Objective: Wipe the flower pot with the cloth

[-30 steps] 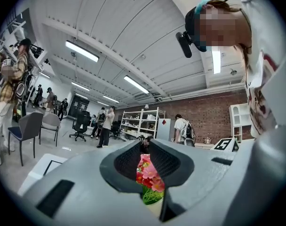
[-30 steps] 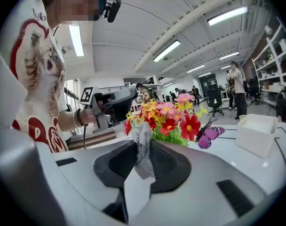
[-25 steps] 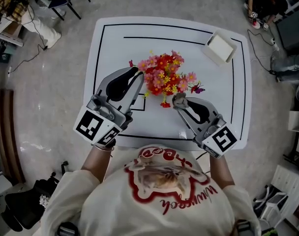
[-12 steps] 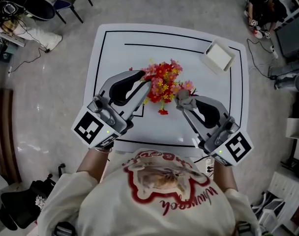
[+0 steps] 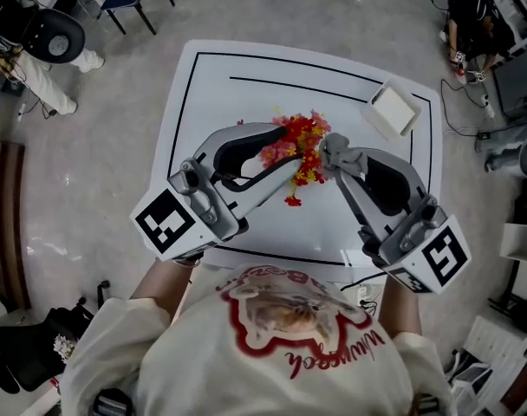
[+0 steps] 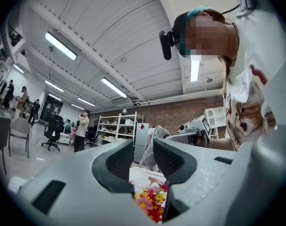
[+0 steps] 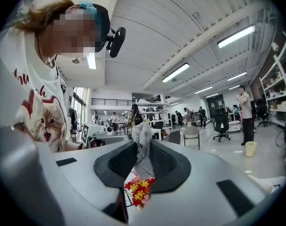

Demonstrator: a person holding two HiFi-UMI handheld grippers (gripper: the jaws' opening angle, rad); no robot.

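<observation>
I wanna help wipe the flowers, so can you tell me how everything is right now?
Left gripper: open, jaws have just been opening, nothing between them.
Right gripper: shut on the cloth.
Cloth: bunched, pinched between the right gripper's jaws.
Flowers: standing on the table, pot hidden underneath.
White tray: empty.

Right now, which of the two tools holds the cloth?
The right tool: a grey cloth is pinched in it. The left tool has just been opening, nothing between its jaws.

Red cursive lettering on the person's white shirt [image 5: 291, 341], near edge, upside down, too curled to read, nothing else legible
</observation>
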